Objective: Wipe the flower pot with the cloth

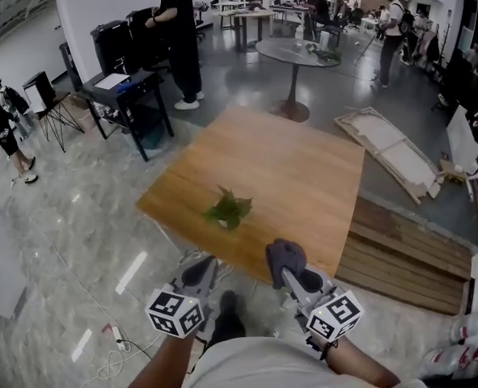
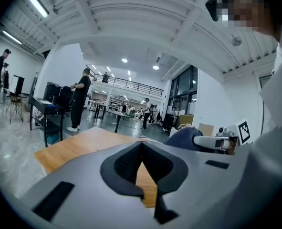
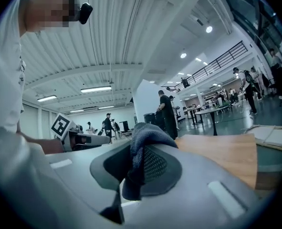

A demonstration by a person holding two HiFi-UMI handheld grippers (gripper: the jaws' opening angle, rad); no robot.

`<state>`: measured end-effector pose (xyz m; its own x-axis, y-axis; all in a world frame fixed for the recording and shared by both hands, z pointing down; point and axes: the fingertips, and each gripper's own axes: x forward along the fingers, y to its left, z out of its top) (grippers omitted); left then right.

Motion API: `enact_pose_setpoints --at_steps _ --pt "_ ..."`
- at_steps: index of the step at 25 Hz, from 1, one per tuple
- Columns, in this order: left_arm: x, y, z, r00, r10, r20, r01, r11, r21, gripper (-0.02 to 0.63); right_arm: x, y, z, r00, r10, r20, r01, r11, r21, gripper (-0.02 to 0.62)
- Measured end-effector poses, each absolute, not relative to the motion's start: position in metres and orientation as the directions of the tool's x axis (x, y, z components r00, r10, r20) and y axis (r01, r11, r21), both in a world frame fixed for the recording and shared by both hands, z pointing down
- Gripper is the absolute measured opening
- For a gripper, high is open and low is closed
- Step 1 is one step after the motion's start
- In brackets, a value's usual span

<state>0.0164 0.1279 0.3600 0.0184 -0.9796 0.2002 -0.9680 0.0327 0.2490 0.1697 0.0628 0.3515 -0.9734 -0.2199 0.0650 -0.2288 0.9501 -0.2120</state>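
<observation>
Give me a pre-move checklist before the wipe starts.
1. Cloth clamped in right gripper: ok.
2. Left gripper empty, jaws together: ok.
3. Plant on the wooden table: ok.
4. Flower pot upright: cannot tell, it is hidden under the leaves.
5. Cloth touching the pot: not ok, both grippers hang at the table's near edge, apart from the plant.
6. Tabletop between grippers and plant bare: ok.
</observation>
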Motion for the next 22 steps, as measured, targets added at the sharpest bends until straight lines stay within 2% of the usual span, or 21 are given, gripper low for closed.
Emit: enact_pose_setpoints --at_steps 12,18,20,22 --pt "-0.172 -0.028 0.446 0.161 -0.901 0.403 -0.968 -0.064 0.243 0.008 0.008 -0.058 0.393 -0.919 -0.348 0.184 -0.388 0.880 -0.273 0.035" --pt "-0.207 -0.084 0.502 0.256 -0.830 0.496 -0.959 -0.153 0.239 0.009 -0.022 -0.088 0.428 -0.875 -0.416 0.246 -0.476 0.830 -0.291 0.035" --pt "-0.208 -0.100 0.526 0.283 -0.798 0.532 -0.954 -0.180 0.238 0.046 -0.021 -0.098 0.441 -0.862 -0.432 0.266 -0.500 0.811 -0.304 0.035" --pt "-0.207 -0.114 0.556 0.300 -0.759 0.578 -0.953 -0.210 0.219 0.055 -0.018 -0.106 0.459 -0.848 -0.454 0.275 -0.526 0.785 -0.327 0.035"
